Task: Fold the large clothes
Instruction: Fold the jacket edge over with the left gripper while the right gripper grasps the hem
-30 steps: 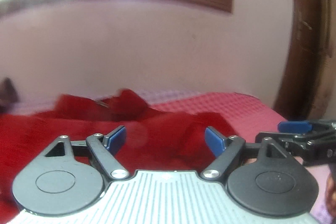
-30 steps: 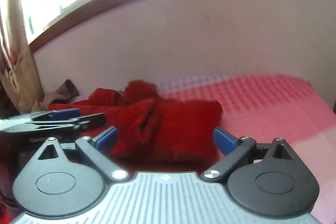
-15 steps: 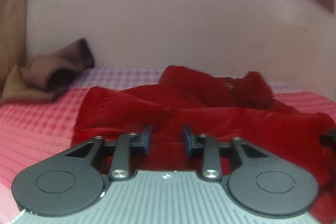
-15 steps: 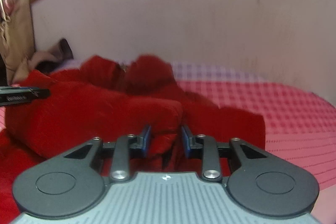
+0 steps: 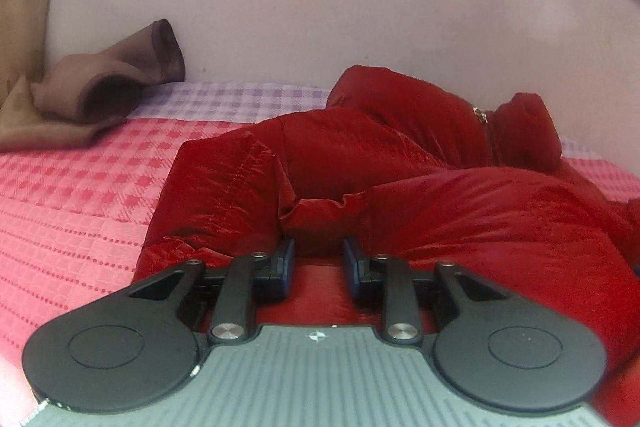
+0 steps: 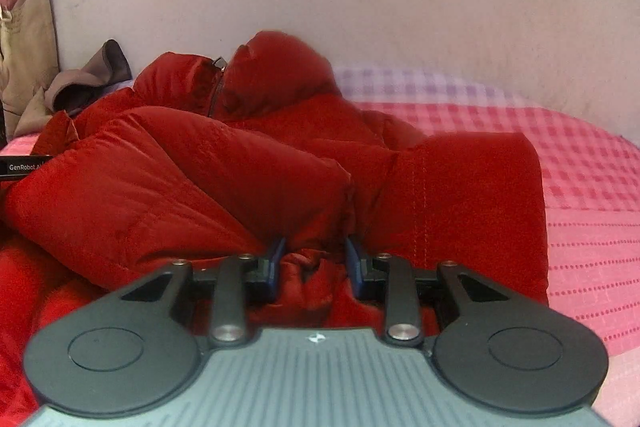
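A puffy red jacket (image 5: 400,167) lies crumpled on a pink checked bedspread (image 5: 80,195), with its zip and collar toward the wall. My left gripper (image 5: 319,259) is shut on a fold of the jacket's near edge. In the right wrist view the same jacket (image 6: 240,167) fills the middle. My right gripper (image 6: 314,261) is shut on a bunched fold of the jacket's hem. The edge of the left gripper (image 6: 24,167) shows at the far left of that view.
A brown cloth (image 5: 100,87) lies at the back left against the pale wall (image 5: 320,7), also seen in the right wrist view (image 6: 88,79). A beige curtain (image 6: 24,39) hangs at the left. Bedspread (image 6: 592,207) extends to the right of the jacket.
Both grippers went from wide open to closed on the jacket's near edge. Both views swung toward the jacket and moved closer to it.
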Demonstrator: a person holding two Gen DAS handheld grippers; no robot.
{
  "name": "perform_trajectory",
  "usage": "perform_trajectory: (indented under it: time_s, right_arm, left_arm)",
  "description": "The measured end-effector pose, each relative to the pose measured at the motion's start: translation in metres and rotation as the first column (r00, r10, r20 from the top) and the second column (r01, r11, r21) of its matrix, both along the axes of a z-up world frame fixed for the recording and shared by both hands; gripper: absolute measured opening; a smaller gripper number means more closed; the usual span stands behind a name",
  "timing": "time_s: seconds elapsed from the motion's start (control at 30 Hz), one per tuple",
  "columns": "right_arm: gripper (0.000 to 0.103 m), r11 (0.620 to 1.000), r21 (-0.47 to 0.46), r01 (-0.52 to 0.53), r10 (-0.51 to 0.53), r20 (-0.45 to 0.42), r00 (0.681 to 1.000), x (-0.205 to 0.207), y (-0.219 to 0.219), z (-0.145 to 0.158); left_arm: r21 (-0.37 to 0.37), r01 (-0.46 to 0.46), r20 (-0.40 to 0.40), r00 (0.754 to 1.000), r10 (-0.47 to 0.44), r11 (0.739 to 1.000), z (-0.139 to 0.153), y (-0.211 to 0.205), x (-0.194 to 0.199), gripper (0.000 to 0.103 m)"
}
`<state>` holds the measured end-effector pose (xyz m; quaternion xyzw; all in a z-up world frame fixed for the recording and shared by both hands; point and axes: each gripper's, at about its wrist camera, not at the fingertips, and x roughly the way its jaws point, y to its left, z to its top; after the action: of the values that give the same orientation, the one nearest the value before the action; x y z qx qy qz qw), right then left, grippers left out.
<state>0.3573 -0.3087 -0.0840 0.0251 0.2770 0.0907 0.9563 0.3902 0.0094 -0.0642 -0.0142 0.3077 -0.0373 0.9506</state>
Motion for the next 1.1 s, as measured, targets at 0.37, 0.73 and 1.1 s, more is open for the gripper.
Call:
perform_trajectory:
  time_s: [0.37,0.73,1.1]
  right_arm:
    - [0.032,1.000,-0.029,0.007,-0.006,0.046,0.999,-0.004,0.005,-0.007]
    - [0.035,0.997,-0.069,0.028,-0.023,0.068,0.997,-0.010,0.012,-0.005]
    - [0.091,0.992,0.109,0.070,-0.082,0.106,0.991,-0.054,-0.033,0.030]
  left_arm:
    - [0.028,-0.006,0.005,1.000,0.006,1.000,-0.003,-0.003,-0.002,0.032]
    - [0.046,-0.007,0.016,1.000,0.007,0.999,-0.004,-0.004,-0.004,0.031]
    - [0.037,-0.049,0.127,0.991,0.044,0.998,0.046,0.002,-0.060,0.061]
